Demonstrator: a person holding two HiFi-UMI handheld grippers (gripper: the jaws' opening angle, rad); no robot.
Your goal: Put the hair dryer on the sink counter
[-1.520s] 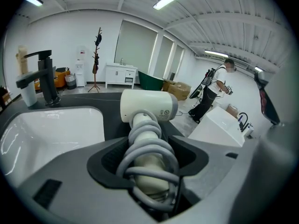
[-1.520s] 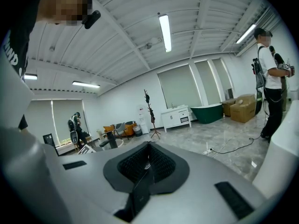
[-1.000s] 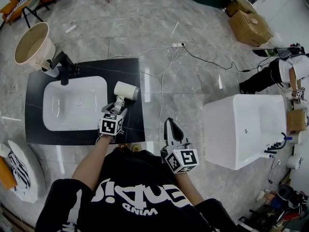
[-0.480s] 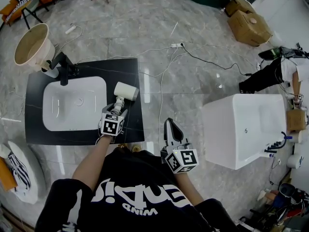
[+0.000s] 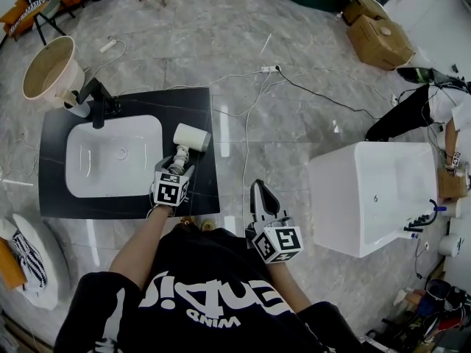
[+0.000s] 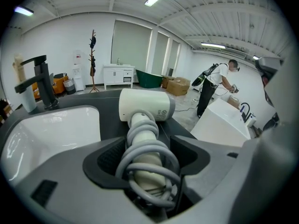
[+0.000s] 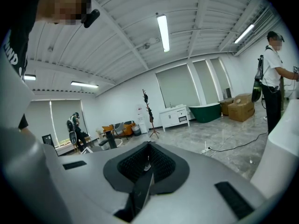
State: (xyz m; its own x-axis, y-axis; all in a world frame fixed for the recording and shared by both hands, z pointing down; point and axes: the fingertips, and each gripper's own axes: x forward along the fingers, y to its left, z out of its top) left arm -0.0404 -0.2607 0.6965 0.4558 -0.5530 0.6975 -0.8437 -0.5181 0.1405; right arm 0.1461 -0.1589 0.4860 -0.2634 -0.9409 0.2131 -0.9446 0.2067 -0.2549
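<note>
The cream hair dryer (image 5: 190, 138) lies on the right side of the black sink counter (image 5: 204, 106), its barrel pointing away from me. Its handle, wrapped in grey cord (image 6: 148, 143), sits between the jaws of my left gripper (image 5: 179, 169). Those jaws are opening, and small gaps show between the pads and the cord. In the left gripper view the dryer's barrel (image 6: 145, 106) rests on the dark countertop just past the left gripper (image 6: 145, 149). My right gripper (image 5: 259, 193) hangs over the floor to the right of the counter, shut and holding nothing (image 7: 147, 149).
A white basin (image 5: 114, 157) and a black faucet (image 5: 96, 103) fill the counter's left part. A white bathtub (image 5: 375, 193) stands at the right, with a person (image 5: 427, 107) behind it. Cables (image 5: 249, 120) run across the marble floor. Cardboard boxes (image 5: 379, 35) sit at the far right.
</note>
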